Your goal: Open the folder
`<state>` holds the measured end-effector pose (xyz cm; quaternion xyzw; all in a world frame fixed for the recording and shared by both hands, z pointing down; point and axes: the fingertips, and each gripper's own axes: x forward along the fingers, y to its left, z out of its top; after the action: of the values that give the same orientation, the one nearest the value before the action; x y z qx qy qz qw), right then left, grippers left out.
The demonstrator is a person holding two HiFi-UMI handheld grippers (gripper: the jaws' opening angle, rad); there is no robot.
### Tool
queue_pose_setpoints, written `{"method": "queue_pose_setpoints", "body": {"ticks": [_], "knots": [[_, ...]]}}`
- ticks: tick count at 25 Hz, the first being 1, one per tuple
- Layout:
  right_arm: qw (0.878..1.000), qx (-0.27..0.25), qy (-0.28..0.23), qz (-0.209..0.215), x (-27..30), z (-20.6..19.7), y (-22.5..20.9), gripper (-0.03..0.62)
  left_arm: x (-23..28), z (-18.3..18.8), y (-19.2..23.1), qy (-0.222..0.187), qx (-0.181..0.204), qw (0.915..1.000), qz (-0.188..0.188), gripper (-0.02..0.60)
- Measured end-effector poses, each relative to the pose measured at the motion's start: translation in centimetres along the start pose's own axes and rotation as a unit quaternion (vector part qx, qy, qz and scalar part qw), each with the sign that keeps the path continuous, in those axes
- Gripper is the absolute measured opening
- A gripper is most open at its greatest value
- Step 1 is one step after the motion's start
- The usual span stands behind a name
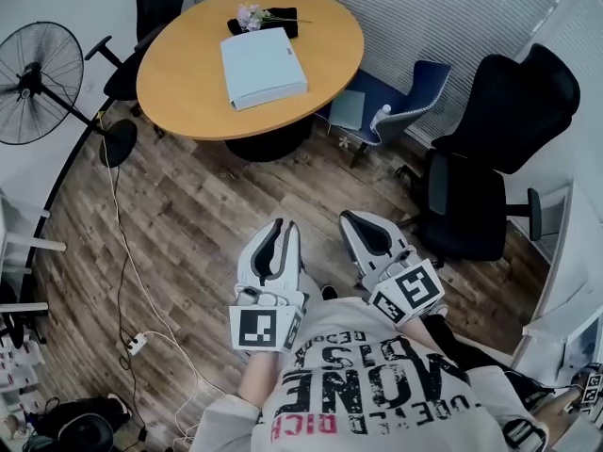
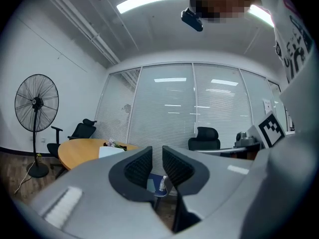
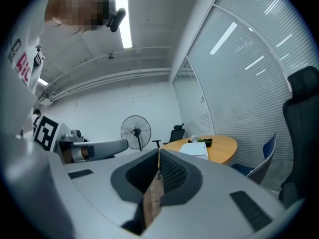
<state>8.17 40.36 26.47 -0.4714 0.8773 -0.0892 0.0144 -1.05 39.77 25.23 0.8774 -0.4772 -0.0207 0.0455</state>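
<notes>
A pale blue folder (image 1: 262,67) lies closed and flat on the round wooden table (image 1: 179,73) at the far side of the room. Both grippers are held level near my body, well short of the table. My left gripper (image 1: 281,224) has a narrow gap between its pads, with nothing in it. My right gripper (image 1: 350,217) has its tips together and holds nothing. In the left gripper view the folder (image 2: 110,152) shows small, left of the left gripper (image 2: 157,151). In the right gripper view the folder (image 3: 194,149) lies right of the right gripper (image 3: 159,152).
Flowers (image 1: 252,15) on a black object lie behind the folder. A blue chair (image 1: 405,102) and a black office chair (image 1: 490,158) stand right of the table, another black chair (image 1: 155,8) behind it. A standing fan (image 1: 38,83) and floor cables with a power strip (image 1: 137,344) are on the left.
</notes>
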Motion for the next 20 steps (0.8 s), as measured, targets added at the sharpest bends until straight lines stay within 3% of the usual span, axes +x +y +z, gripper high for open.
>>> {"method": "queue_pose_setpoints", "body": {"ticks": [9,20], "knots": [[1.0,-0.009,-0.013,-0.027,7.7,3.4,-1.9,0.013,5.4,2.8,6.9,-0.005,0.007,0.9995,-0.032,0.074],[0.998,0.003,-0.007,-0.057,12.9,2.7,-3.9,0.014,9.2,1.6,11.3,0.011,-0.008,0.9983,-0.057,0.074]]}}
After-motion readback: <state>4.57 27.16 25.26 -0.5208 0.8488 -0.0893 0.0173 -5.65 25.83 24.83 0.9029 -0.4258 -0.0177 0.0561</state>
